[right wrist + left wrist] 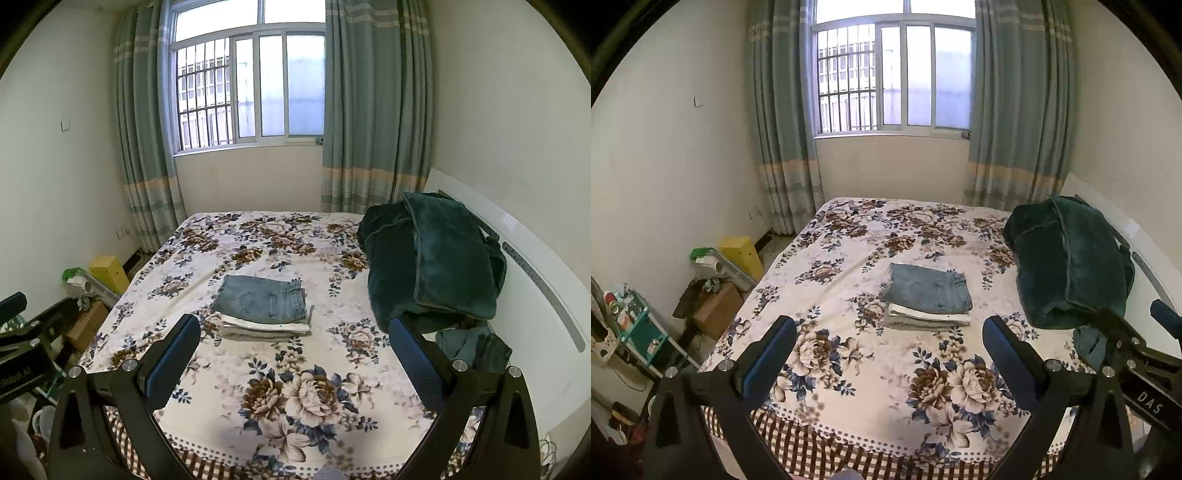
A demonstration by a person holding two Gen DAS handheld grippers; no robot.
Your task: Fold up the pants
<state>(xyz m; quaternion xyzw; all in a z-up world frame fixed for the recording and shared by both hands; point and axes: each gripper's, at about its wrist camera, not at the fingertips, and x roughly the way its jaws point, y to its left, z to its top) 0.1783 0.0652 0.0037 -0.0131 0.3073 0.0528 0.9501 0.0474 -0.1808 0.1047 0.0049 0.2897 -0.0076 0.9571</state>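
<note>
A folded pair of blue jeans (929, 287) lies on top of a small stack of folded pale garments (929, 317) in the middle of the floral bed (871, 373). The stack also shows in the right wrist view (264, 299). My left gripper (888, 347) is open and empty, held above the bed's near edge, short of the stack. My right gripper (293, 347) is open and empty, also above the near part of the bed (295, 398). The right gripper's body shows at the right of the left wrist view (1145, 365).
A dark green blanket (1071, 262) is heaped at the bed's right by the white headboard (535, 288). A grey-blue cloth (472, 347) lies below it. Boxes and clutter (716, 280) stand on the floor left of the bed. Window and curtains are behind.
</note>
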